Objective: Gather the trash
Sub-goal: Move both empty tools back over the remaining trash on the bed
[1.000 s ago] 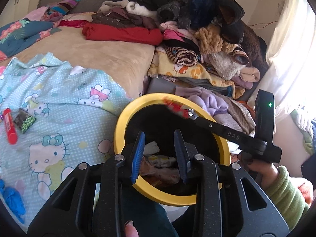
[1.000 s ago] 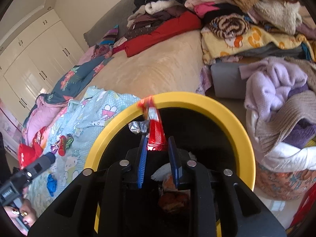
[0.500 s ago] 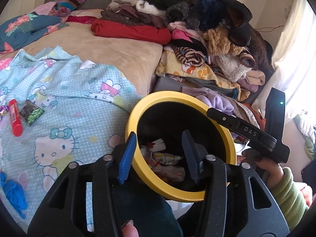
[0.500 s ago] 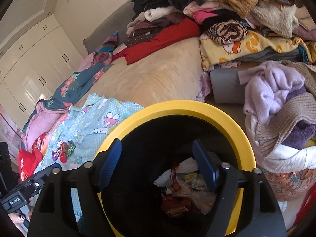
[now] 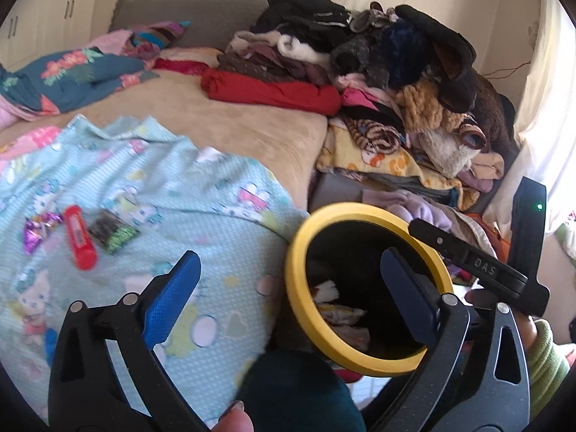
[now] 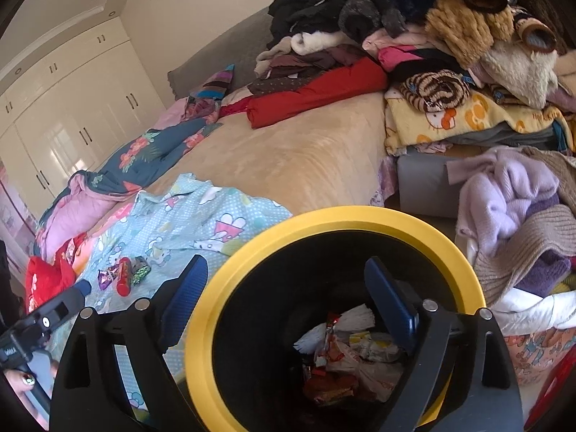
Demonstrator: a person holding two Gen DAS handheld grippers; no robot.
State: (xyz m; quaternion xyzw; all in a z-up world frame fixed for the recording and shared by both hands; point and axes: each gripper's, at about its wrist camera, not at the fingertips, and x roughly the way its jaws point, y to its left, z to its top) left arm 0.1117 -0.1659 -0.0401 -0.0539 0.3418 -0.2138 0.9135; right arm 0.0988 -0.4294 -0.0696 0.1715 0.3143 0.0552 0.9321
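A black bin with a yellow rim (image 5: 301, 237) (image 6: 360, 216) stands beside the bed, with wrappers (image 6: 345, 356) inside. On the blue Hello Kitty sheet (image 5: 151, 194) lie a red wrapper (image 5: 79, 237) (image 6: 123, 276), a purple foil wrapper (image 5: 36, 228) (image 6: 106, 278) and a dark green packet (image 5: 112, 231) (image 6: 141, 270). My left gripper (image 5: 288, 288) is open and empty, over the sheet's edge and the bin's rim. My right gripper (image 6: 288, 295) is open and empty above the bin's mouth; it also shows in the left wrist view (image 5: 471, 262).
A tall pile of clothes and plush (image 5: 378, 82) fills the bed's right side. A red folded garment (image 5: 273, 93) lies on the beige blanket (image 5: 216, 126). A basket of purple knitwear (image 6: 518, 216) stands right of the bin. White wardrobes (image 6: 72, 100) line the far wall.
My right gripper opened and dropped the red wrapper into the bin. My left gripper opened wide and swung left, away from the bin, toward the wrappers on the sheet.
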